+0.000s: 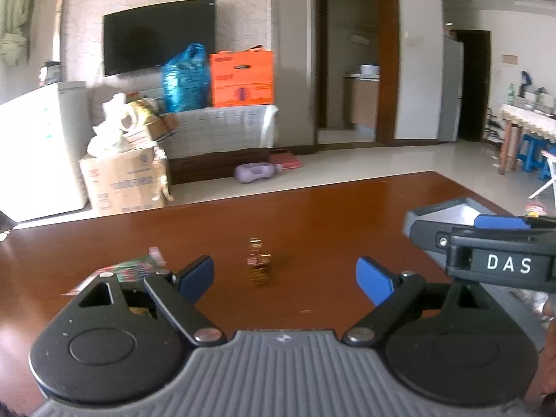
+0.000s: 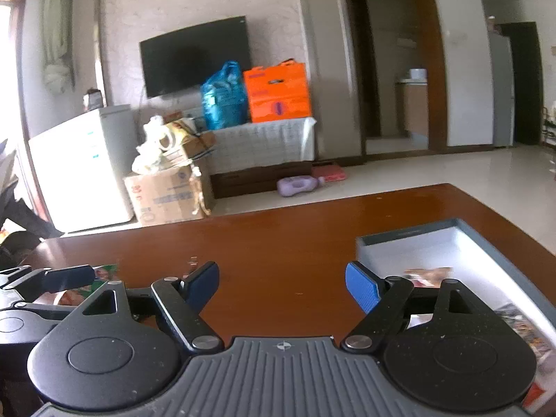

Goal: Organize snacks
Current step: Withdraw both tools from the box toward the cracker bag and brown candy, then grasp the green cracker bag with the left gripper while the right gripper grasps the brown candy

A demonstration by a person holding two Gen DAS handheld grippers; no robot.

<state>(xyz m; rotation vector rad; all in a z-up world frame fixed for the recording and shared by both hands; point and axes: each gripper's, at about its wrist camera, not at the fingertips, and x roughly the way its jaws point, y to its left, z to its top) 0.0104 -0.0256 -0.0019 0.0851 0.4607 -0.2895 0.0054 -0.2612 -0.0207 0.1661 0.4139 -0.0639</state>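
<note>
The left gripper (image 1: pixel 284 276) hangs low over the brown table (image 1: pixel 312 208) with its blue pads (image 1: pixel 373 279) spread wide and nothing between them. Straight ahead of that gap, a little left of its centre line and slightly farther out on the table, stands a small gold-wrapped snack (image 1: pixel 259 260); it looks upright, with its long axis vertical, though blur hides the detail. A flat green-and-red snack packet (image 1: pixel 135 267) lies to the near left, partly hidden behind the left finger linkage.

The right gripper (image 2: pixel 282 285) is likewise spread apart and empty. To its right sits the grey-rimmed box (image 2: pixel 410 234) with a white inside, where a few packets (image 2: pixel 427 274) already lie; the box is just beside the right finger, and bare table fills the gap in front.

The relation that matters: the gold snack lies directly forward of the left gripper and well left of the box, so the left hand is judged the nearer one. A short push forward would put the pads on either side of it, and since it stands tall and narrow, closing across its width looks natural. The carry afterwards would run rightward, across the right gripper, which sits between snack and box, so a collision between the two tools is a risk
</note>
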